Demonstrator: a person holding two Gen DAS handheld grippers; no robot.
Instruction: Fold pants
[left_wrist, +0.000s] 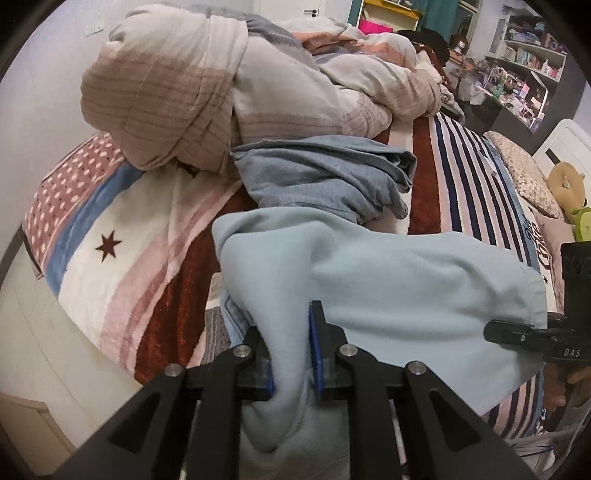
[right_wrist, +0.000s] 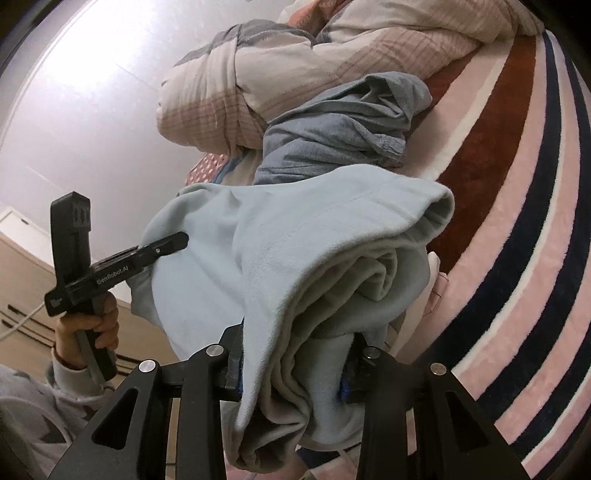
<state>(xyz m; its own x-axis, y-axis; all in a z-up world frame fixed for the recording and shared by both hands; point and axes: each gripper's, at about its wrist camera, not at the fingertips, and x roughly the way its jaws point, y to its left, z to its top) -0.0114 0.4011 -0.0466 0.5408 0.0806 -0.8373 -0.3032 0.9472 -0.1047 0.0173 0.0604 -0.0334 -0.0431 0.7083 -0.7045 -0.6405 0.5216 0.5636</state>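
Two grippers hold one pair of light blue sweatpants (left_wrist: 388, 280) above the striped blanket (left_wrist: 461, 177) on the bed. In the left wrist view, the left gripper (left_wrist: 291, 354) has its blue-padded fingers (left_wrist: 316, 347) closed on a bunched fold of the fabric at 6 o'clock, and the cloth spreads away toward 3 o'clock, where the right gripper (left_wrist: 517, 334) pinches its far edge. In the right wrist view, the right gripper (right_wrist: 291, 373) is clamped on a thick rolled wad of the sweatpants (right_wrist: 295, 236), which fills the centre; at 9 o'clock the left gripper (right_wrist: 166, 247) bites the opposite edge, gripped by the person's left hand (right_wrist: 88, 325).

Just beyond the sweatpants, toward 12 o'clock, lies a crumpled grey-blue garment (left_wrist: 325, 173) on the blanket, and behind it a bundled plaid duvet (left_wrist: 207, 96). A dark red star (left_wrist: 108, 245) marks the blanket at 9 o'clock in the left view. Cluttered shelves (left_wrist: 524, 55) stand at 2 o'clock.
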